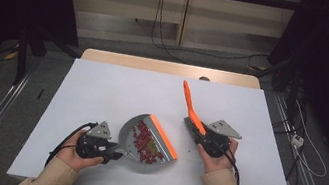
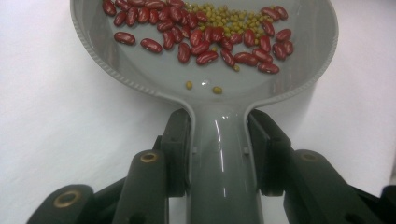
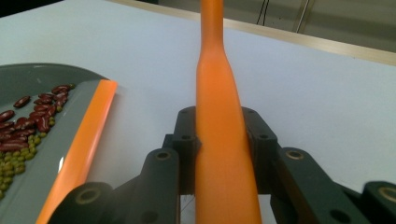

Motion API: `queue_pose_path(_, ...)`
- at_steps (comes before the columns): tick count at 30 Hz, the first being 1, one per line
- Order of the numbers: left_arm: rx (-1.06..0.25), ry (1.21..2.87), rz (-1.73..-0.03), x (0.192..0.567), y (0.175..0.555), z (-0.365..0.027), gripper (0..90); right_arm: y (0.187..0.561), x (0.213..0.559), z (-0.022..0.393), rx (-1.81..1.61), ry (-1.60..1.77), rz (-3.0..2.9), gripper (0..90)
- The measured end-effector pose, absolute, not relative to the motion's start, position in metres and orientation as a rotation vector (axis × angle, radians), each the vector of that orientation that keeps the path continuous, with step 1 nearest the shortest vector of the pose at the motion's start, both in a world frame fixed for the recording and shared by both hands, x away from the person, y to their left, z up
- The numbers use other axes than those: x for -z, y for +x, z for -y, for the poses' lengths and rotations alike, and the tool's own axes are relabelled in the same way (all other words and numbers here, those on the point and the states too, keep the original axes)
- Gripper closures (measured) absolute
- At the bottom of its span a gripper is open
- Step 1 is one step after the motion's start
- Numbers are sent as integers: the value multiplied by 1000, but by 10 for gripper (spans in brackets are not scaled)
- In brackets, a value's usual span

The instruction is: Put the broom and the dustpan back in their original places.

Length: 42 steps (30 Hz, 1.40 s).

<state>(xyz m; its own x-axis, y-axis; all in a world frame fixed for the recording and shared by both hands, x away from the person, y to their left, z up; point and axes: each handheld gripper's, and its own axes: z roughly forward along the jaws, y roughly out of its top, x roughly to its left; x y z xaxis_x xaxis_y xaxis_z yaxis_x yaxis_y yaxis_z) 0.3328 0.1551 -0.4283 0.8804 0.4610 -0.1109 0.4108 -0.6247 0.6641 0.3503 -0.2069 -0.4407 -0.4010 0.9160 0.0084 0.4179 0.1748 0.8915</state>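
Left tongs (image 1: 114, 155) grasp the bean-filled dustpan (image 1: 146, 145) by its handle; right tongs (image 1: 196, 131) clench the orange brush (image 1: 190, 108), both near on the counter (image 1: 102, 87).

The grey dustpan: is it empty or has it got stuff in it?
Not empty: the dustpan holds red beans and small green beans.

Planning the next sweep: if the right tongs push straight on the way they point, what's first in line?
Looks free: the right tongs, shut on the orange brush, point up the bare white table, with the dustpan off to the side. Depth is unclear.
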Motion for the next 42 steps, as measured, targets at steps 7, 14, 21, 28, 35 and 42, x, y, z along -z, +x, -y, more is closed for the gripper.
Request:
queue_pose_path(7, -26, 2372, -568, 430, 333, -140, 631, 345, 446, 193, -1173, 1233, -1907, 713)
queue_pose_path(14, -12, 2365, -576, 430, 334, -138, 631, 341, 447, 177, -1228, 1257, -1901, 713)
queue_pose_path(21, -13, 2362, -574, 431, 335, -139, 631, 339, 436, 151, -1451, 1252, -1887, 713)
queue_pose_path(28, -23, 2336, -581, 433, 334, -142, 630, 345, 424, 166, -1463, 1243, -1835, 713)
queue_pose_path(35, -58, 2248, -645, 429, 337, -155, 630, 348, 424, 191, -1390, 1247, -1834, 713)
queue_pose_path(42, -106, 2197, -721, 425, 342, -168, 630, 348, 425, 213, -1331, 1263, -1819, 712)
